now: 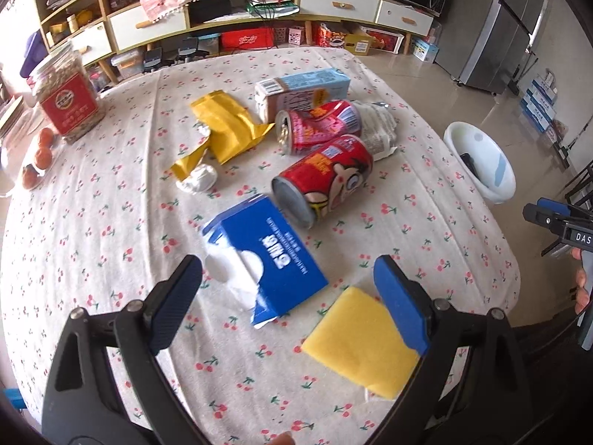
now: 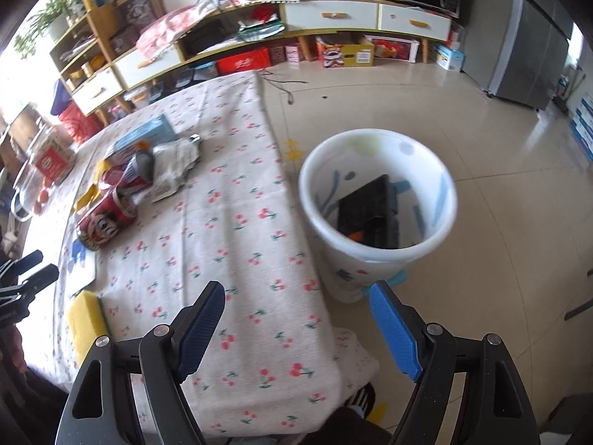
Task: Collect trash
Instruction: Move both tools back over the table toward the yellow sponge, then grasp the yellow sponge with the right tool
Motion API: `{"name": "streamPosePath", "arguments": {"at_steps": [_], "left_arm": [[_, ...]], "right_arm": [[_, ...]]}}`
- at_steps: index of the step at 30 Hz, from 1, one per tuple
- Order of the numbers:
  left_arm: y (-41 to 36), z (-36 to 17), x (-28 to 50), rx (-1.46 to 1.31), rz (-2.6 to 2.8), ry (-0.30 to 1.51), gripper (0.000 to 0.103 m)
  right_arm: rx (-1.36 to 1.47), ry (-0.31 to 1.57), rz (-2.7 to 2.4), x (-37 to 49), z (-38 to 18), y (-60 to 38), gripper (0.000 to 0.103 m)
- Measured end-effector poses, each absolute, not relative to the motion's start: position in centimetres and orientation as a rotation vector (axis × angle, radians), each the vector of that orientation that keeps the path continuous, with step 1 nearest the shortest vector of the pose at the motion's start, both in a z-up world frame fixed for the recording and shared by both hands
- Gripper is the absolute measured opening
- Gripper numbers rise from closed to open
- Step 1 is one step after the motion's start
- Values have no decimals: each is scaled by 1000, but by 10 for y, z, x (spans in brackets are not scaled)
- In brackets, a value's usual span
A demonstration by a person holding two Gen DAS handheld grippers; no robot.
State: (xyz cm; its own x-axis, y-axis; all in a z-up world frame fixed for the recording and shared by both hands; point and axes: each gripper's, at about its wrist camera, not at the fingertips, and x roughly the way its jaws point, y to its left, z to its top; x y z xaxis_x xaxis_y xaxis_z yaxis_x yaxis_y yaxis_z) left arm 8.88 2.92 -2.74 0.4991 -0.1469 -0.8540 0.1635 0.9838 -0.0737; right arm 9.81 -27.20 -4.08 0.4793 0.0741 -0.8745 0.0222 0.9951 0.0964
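My left gripper (image 1: 289,265) hangs open over the cherry-print table (image 1: 111,222), its fingers either side of a torn blue box (image 1: 274,256) without touching it. A yellow sponge (image 1: 361,341) lies by the right finger. Beyond lie a cartoon red can (image 1: 326,181), a crushed red can (image 1: 318,126), a yellow wrapper (image 1: 226,126), a white tissue ball (image 1: 198,180), a pale blue carton (image 1: 304,89) and crumpled printed paper (image 1: 378,129). My right gripper (image 2: 296,289) is open and empty over the table's near right edge, facing the white bin (image 2: 378,256) on the floor.
A black object (image 2: 370,215) lies inside the bin. A clear jar with a red label (image 1: 68,100) and small oranges (image 1: 40,148) stand at the table's far left. Shelves, drawers and boxes line the back wall, and a grey fridge (image 1: 500,29) stands at the right.
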Motion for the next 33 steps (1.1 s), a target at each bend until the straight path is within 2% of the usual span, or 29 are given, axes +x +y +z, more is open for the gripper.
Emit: {"name": "streamPosePath", "arguments": {"at_steps": [18,33], "left_arm": [[111,-53,47,-56,-30,1096,94],[135,-63,42,-79,15,1120,94]], "right_arm": [[-167,1075,420,58,-67,-98,82],[-299,1148,556,62,-96,-25,82]]}}
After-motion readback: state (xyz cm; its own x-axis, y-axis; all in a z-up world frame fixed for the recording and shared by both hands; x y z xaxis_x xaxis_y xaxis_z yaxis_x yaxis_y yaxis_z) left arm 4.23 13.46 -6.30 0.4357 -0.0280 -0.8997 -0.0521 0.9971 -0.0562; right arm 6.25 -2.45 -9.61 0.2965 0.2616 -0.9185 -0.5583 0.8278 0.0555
